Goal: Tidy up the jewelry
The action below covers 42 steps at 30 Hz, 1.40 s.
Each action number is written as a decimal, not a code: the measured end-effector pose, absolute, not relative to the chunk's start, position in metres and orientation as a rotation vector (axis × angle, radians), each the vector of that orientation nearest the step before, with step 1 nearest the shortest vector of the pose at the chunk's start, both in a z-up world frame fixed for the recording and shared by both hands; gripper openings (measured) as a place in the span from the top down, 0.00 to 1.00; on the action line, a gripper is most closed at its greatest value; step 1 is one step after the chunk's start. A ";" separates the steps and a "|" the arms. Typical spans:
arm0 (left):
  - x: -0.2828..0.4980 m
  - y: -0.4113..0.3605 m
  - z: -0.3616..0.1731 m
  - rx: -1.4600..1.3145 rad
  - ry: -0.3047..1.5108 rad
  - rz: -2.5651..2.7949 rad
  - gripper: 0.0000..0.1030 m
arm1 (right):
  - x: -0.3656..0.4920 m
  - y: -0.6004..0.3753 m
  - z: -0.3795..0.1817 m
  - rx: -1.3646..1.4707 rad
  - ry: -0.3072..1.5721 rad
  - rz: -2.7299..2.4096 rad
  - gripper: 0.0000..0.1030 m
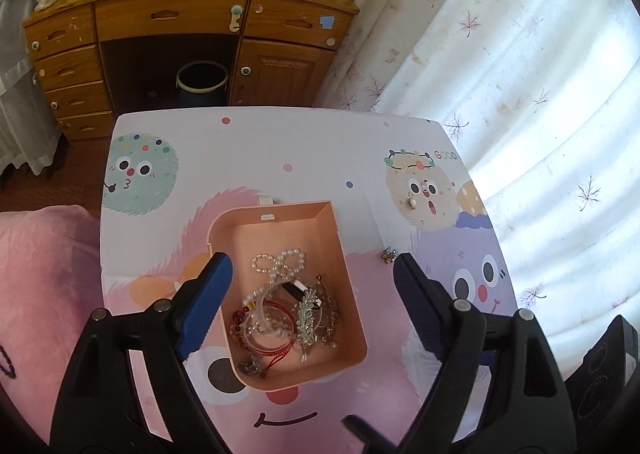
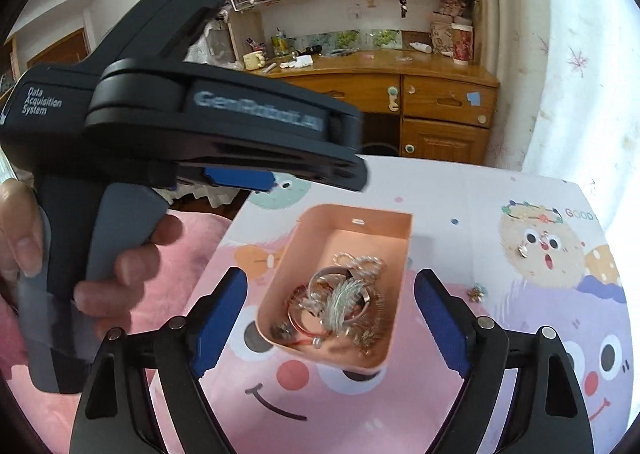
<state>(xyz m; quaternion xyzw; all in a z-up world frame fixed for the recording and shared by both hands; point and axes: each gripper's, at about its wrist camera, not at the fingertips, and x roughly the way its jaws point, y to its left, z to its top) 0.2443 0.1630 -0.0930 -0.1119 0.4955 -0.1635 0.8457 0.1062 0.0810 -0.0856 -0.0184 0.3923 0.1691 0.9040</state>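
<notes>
Most of the jewelry (image 1: 288, 302) is already gathered in the pink box (image 1: 340, 238) mid-table, while a small flower piece (image 1: 389, 254) and earrings (image 1: 412, 203) toward the table's (image 1: 304, 142) right edge are left, both the left gripper (image 1: 312, 266) and the right gripper (image 2: 332, 286) held open and empty

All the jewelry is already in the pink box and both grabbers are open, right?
Not all of it. The left wrist view shows a small flower-shaped brooch and little earrings lying on the cartoon-printed table, outside the peach-pink plastic box. Left gripper and right gripper are open.
</notes>
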 end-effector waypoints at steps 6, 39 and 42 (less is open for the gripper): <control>0.232 0.162 -0.092 -0.271 1.047 -0.290 0.21 | 0.106 0.031 -0.087 0.025 0.876 0.300 0.15; 0.212 -0.037 -0.178 -0.292 1.083 0.039 0.22 | 0.293 -0.267 -0.173 0.195 1.054 0.115 0.16; 0.224 -0.050 -0.192 -0.244 1.076 0.052 0.25 | 0.311 -0.260 -0.194 0.130 1.017 0.123 0.26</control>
